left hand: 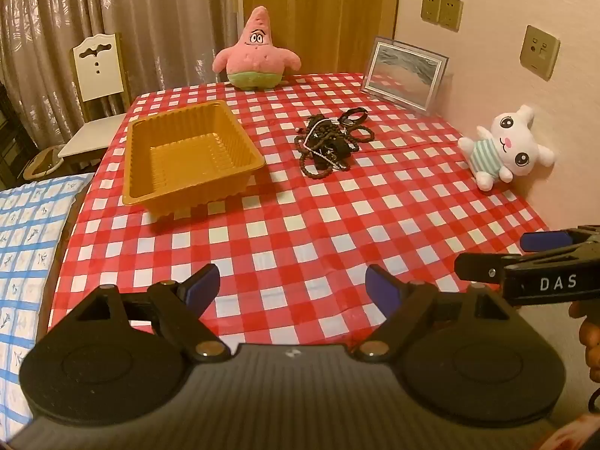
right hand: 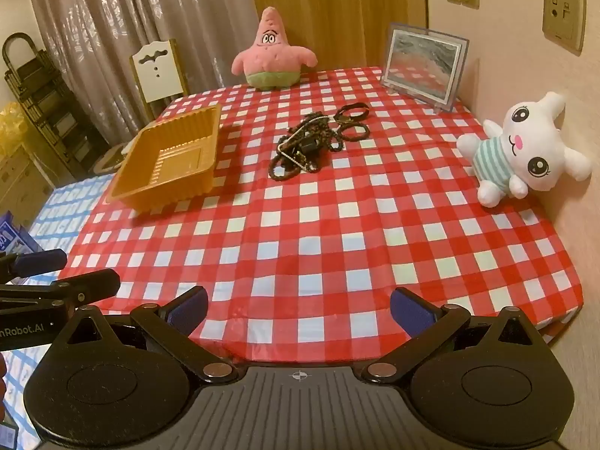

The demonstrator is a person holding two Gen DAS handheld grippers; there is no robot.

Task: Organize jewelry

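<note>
Table: red-and-white checked tablecloth (left hand: 300,225) covers it; everything below rests on it.
Tray: gold plastic tray (left hand: 189,153), empty, left of centre; its long axis runs from the near-left toward the far-right in the right wrist view.
Jewelry: tangled pile of dark bead strings and chains (left hand: 330,140) lies mid-table, to the right of the tray and apart from it; the heap stretches near to far, with a black band (left hand: 354,113) at its far end.
Plush toys: pink starfish (left hand: 257,52) upright at the far edge; white bunny (left hand: 504,146) lies by the wall.
Frame: picture frame (left hand: 405,73) leans at the far right.
Left gripper (left hand: 292,285): fingers wide apart, holding nothing, over the near edge.
Right gripper (right hand: 299,305): fingers wide apart, holding nothing.
Writing: "DAS" on the right gripper, left view only; "nRobot.AI" on the left gripper, right view only.
</note>
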